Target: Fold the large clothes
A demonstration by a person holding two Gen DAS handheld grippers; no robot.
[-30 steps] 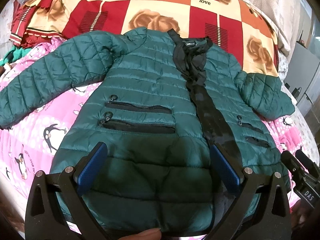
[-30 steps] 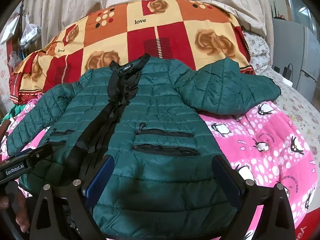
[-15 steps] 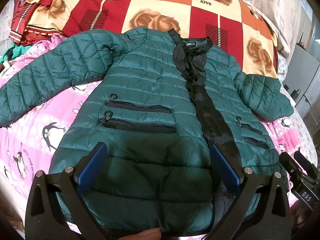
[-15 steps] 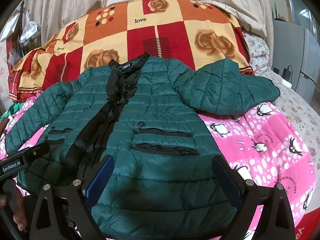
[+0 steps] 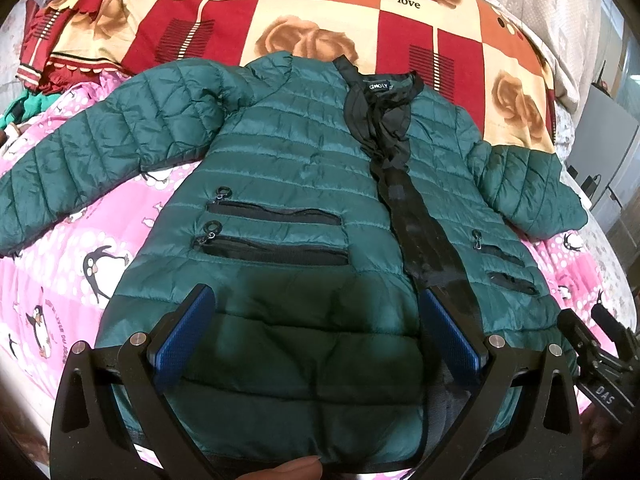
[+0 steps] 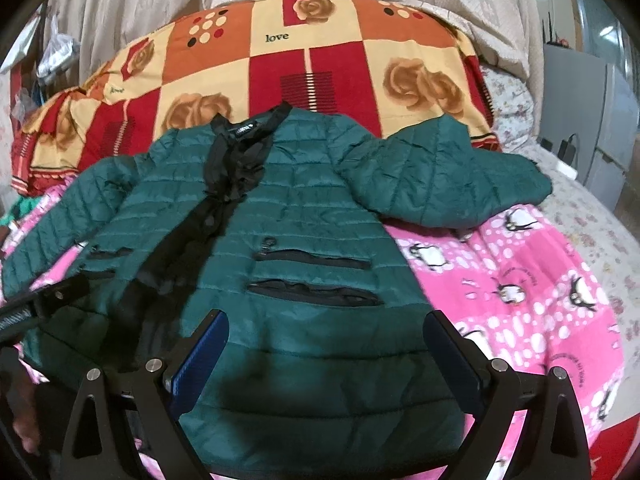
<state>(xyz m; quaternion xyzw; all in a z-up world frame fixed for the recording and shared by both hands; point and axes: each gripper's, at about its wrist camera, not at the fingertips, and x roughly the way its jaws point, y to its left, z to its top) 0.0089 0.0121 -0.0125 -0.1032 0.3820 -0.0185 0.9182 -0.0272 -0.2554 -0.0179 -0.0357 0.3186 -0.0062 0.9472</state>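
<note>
Left wrist view: we hold the left tool (image 5: 316, 344) released, its blue pads wide apart above the hem of the green jacket (image 5: 296, 200). The jacket lies face up just ahead of the tool on the pink penguin blanket (image 5: 60, 272) of the bed, collar away from us against the red and orange quilt (image 5: 320, 0). The black zipper strip (image 5: 420, 232) runs forward past the tool's right pad, so we sit over the left front panel. The sleeve (image 5: 100, 152) stretches out ahead and to the left, likely spread so it can be folded in.

In the right wrist view, the right tool (image 6: 324, 360) is also released, hovering over the other front panel. The other sleeve (image 6: 448, 180) lies ahead and to the right. No fold seems started yet.
</note>
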